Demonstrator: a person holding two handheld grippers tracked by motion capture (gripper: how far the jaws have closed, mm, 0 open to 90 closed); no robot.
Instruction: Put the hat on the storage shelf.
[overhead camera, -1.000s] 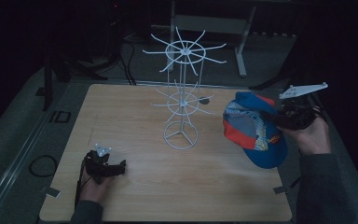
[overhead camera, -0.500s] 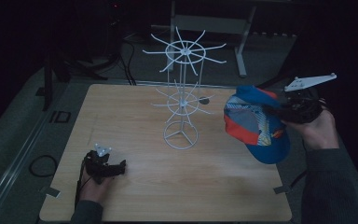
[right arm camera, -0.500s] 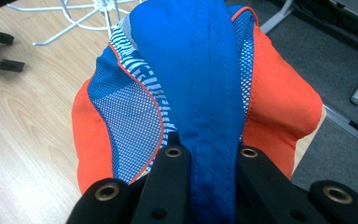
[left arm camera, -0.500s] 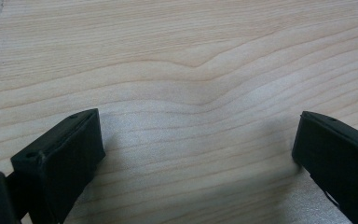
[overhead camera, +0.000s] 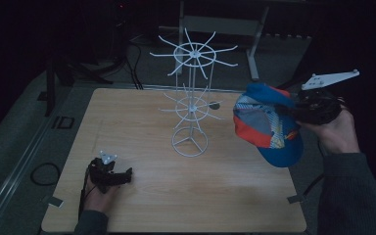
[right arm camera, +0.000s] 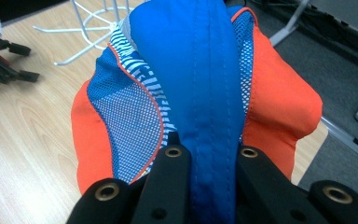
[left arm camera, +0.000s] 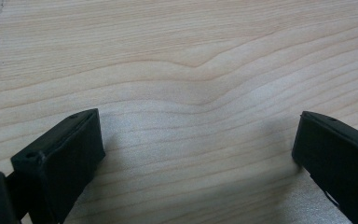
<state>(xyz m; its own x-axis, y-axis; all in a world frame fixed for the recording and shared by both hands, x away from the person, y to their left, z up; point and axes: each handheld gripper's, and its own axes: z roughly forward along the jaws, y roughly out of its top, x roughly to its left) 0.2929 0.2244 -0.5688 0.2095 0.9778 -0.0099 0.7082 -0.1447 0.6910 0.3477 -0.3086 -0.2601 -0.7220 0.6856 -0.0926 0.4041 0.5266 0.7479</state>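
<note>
Right gripper (overhead camera: 293, 108) holds cap (overhead camera: 267, 127) in air beside table's (overhead camera: 142, 122) right edge, jaws clamped on blue fabric, likely to hang it on white wire rack (overhead camera: 192, 98). Left gripper (overhead camera: 120, 177) rests idle on table, jaws wide apart, empty.

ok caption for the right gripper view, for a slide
Right claw shut on a blue-and-orange cap above the table edge.
</note>
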